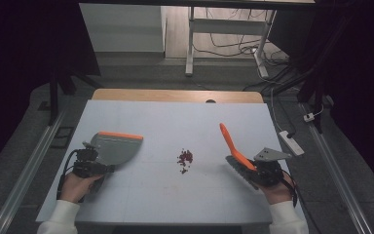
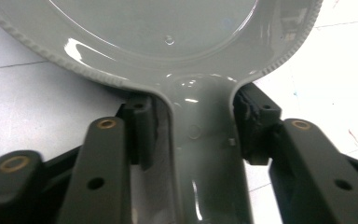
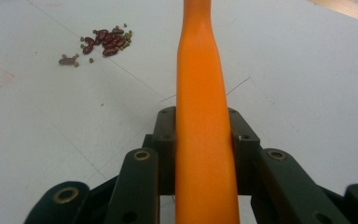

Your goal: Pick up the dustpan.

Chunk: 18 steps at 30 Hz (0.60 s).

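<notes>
A grey dustpan (image 1: pixel 114 148) with an orange front lip lies flat at the table's left. My left gripper (image 1: pixel 102 168) grips its handle from the near side. In the left gripper view the grey dustpan (image 2: pixel 168 37) spreads across the top, and the left gripper (image 2: pixel 198 126) has its pads against both sides of the handle. At the right, my right gripper (image 1: pixel 255 173) is shut on a brush (image 1: pixel 230 140) with an orange handle that points up and away. The brush handle (image 3: pixel 200 84) runs between the right gripper's (image 3: pixel 200 126) jaws. A small pile of red beans (image 1: pixel 185 158) (image 3: pixel 105 41) lies mid-table between the tools.
The white table top (image 1: pixel 175 117) ends in a wooden strip (image 1: pixel 175 95) at the far edge. A white power strip (image 1: pixel 292 142) lies on the floor to the right. Desk legs and cables stand beyond the table.
</notes>
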Available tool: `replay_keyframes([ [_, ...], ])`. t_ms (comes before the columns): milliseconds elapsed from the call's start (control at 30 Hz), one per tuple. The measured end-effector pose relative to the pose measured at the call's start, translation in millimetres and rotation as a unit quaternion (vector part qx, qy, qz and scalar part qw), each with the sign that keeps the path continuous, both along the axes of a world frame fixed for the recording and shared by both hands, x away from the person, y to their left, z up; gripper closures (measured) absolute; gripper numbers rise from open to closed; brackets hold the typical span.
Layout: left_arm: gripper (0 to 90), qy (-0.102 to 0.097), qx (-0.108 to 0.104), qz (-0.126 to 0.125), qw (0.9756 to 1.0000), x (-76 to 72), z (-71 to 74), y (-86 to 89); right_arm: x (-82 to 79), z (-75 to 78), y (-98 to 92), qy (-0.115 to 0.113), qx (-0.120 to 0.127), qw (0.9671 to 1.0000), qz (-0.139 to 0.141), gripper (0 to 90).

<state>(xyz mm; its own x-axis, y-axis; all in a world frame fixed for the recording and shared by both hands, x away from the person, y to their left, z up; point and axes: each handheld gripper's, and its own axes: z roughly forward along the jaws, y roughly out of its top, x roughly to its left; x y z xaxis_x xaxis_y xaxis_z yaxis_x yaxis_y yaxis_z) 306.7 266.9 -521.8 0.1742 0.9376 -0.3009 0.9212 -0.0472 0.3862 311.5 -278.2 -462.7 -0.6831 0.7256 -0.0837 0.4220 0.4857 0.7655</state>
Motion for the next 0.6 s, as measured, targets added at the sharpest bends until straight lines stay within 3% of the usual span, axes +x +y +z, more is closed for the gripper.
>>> replay_keyframes([
  [367,61.1,-0.003,-0.001,0.002,1.0,-0.5,-0.6,2.1,0.1,-0.1,0.1,0.0,-0.001,1.0,0.001,69.8],
  [600,61.4,-0.018,-0.003,-0.004,0.9998,-1.6,-1.8,5.2,0.1,-0.4,0.4,0.002,-0.002,1.0,0.003,69.8],
])
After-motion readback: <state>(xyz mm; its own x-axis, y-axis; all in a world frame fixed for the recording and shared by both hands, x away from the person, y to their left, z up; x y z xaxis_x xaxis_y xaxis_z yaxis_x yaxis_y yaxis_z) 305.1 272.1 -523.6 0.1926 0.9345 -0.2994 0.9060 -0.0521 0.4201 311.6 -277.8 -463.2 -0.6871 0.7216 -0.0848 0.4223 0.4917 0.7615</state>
